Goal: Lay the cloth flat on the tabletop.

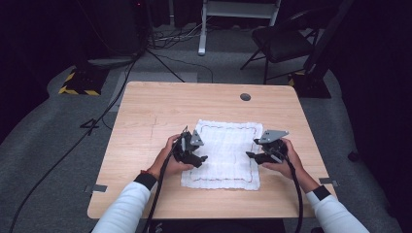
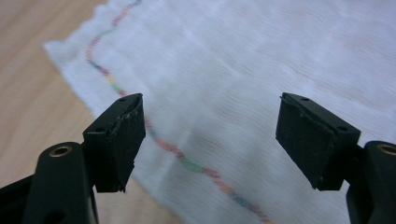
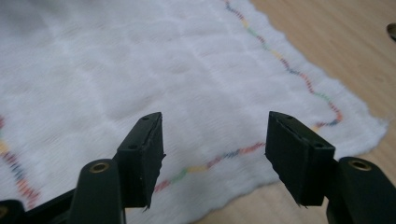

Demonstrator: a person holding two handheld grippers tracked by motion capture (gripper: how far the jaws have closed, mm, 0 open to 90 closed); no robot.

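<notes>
Cloth [image 1: 224,153] lies flat mid-worktop [image 1: 145,116], your left tool [image 1: 193,156] and right tool [image 1: 256,155] gaping empty over its side edges; next, likely pinch both stitched borders.

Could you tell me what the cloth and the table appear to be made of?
Cloth: probably soft woven cotton, gauze-like, white and matte; fine crinkled ribs and a wavy multicoloured stitched border show in both gripper views. Table: wood or wood-look laminate, light, smooth, low sheen; a straight printed-looking grain leaves that open.
</notes>
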